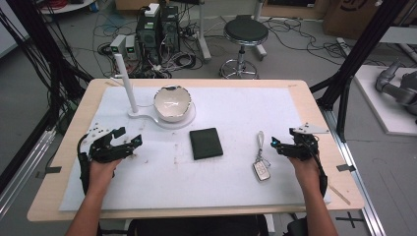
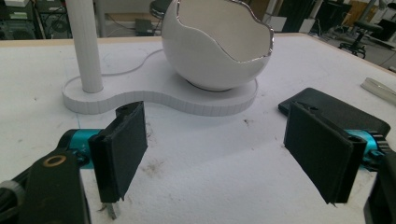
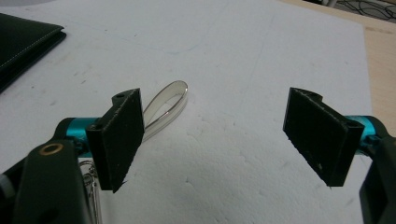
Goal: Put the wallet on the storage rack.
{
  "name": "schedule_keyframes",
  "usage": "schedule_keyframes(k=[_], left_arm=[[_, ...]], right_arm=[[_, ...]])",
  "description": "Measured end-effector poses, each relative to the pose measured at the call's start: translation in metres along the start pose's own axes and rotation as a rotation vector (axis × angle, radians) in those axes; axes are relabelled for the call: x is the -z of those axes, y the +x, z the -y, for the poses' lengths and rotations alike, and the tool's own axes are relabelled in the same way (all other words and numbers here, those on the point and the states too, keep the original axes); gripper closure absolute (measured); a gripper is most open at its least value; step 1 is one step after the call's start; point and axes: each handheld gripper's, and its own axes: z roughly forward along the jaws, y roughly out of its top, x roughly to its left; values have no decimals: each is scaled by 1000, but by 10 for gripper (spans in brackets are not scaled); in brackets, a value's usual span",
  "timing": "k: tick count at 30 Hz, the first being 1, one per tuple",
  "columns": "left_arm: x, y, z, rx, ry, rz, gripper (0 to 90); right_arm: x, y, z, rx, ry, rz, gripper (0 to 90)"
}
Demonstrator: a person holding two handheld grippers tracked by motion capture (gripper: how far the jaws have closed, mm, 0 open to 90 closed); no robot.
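Both grippers, left gripper (image 1: 129,140) and right gripper (image 1: 274,144), sat wide open, holding nothing. Key fob (image 1: 261,170) lay beside my right; guessing I'd grab it next, wallet (image 1: 205,143) untouched.

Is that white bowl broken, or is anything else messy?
The white egg-shaped bowl has a jagged, silver-edged rim like a cracked shell, but it sits upright on its white stand, apparently made that way. The white foam sheet has small dark smudges. Nothing is spilled.

White egg-shaped bowl (image 1: 172,103) on a white stand (image 1: 147,114) with an upright post, black wallet (image 1: 205,142) mid-bench, key fob (image 1: 261,169) with clear strap (image 3: 164,110), black stool (image 1: 245,33) beyond the bench (image 1: 64,147)
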Motion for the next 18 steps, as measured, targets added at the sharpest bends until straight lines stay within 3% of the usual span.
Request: schedule_keyframes(k=[10,18], left_arm=[[-3,-4,-2,1,-1,2,221],[-7,-9,-2,-16,4,28,221]], right_arm=[[-2,6,-5,1,-18,-29,210],[-5,12,-7,5,-12,-60,210]])
